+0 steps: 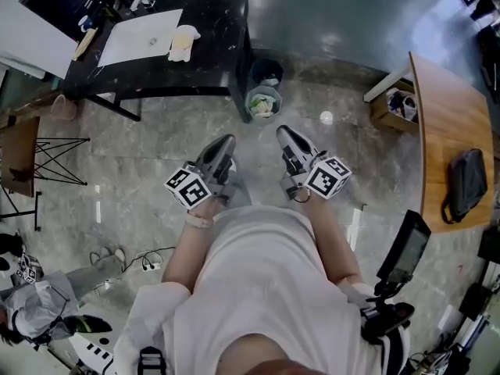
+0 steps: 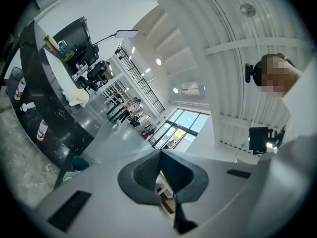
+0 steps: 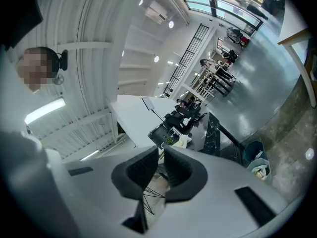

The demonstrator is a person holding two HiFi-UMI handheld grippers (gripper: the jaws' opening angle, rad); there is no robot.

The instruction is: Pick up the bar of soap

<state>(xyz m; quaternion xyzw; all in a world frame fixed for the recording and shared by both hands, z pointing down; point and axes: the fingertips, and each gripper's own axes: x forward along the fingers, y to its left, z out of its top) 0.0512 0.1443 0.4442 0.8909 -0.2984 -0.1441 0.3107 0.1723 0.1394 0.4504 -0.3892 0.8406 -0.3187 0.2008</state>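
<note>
The black marble counter [image 1: 211, 22] stands far ahead at the upper left of the head view, carrying a white basin [image 1: 141, 37]. Beside the basin lies a cream lump [image 1: 183, 43], which also shows in the left gripper view [image 2: 79, 97]; I cannot tell whether it is the soap. A person holds both grippers close to the chest, well short of the counter. My left gripper [image 1: 223, 151] and right gripper [image 1: 287, 139] point forward over the floor. Each is shut with nothing between its jaws, as the left gripper [image 2: 159, 157] and the right gripper [image 3: 161, 155] show in their own views.
Two bins [image 1: 266, 92] stand at the counter's right end. A curved wooden table [image 1: 445, 131] with a black bag [image 1: 466, 182] runs along the right. A folding rack [image 1: 55, 162] and cables [image 1: 125, 260] sit at the left. A chair [image 1: 402, 256] stands right of the person.
</note>
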